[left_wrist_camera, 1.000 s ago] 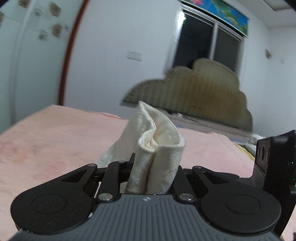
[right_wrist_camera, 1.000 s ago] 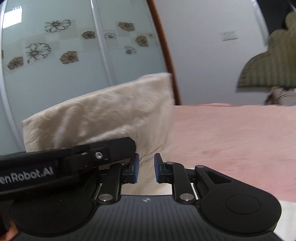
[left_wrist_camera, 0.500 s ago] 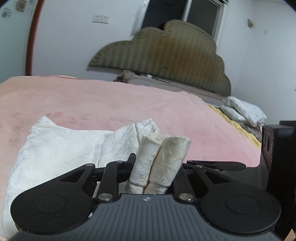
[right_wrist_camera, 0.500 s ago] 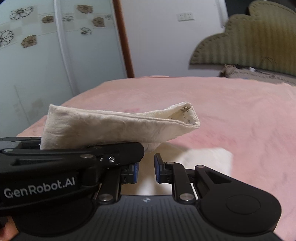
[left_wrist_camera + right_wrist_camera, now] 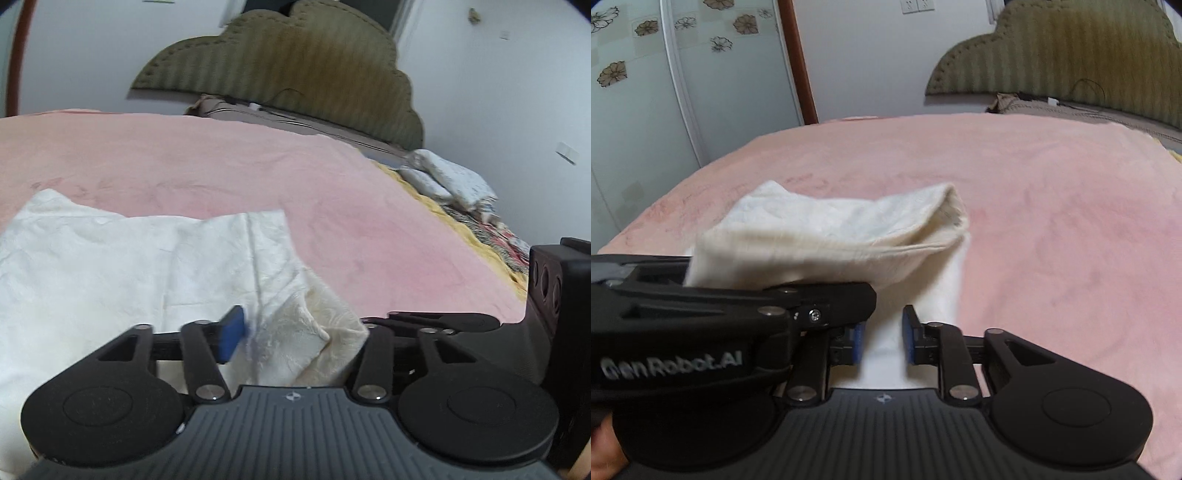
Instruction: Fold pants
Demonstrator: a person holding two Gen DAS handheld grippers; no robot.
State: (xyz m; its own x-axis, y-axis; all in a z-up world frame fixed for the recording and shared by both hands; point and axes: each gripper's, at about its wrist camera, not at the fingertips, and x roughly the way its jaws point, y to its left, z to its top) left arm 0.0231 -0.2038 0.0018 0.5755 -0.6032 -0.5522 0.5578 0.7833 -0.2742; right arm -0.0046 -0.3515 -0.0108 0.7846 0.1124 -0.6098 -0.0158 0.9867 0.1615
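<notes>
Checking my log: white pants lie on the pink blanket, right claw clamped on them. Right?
No: the right wrist view shows the right claw open, gripping nothing. The white pants do lie on the pink blanket.

Olive headboard [image 5: 280,62], white walls [image 5: 498,92], floral wardrobe [image 5: 665,74].

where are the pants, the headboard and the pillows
pants [image 5: 110,258]: left wrist view, flat top layer
headboard [image 5: 295,66]: left wrist view, padded olive face
pillows [image 5: 454,181]: left wrist view, top of the stack
</notes>
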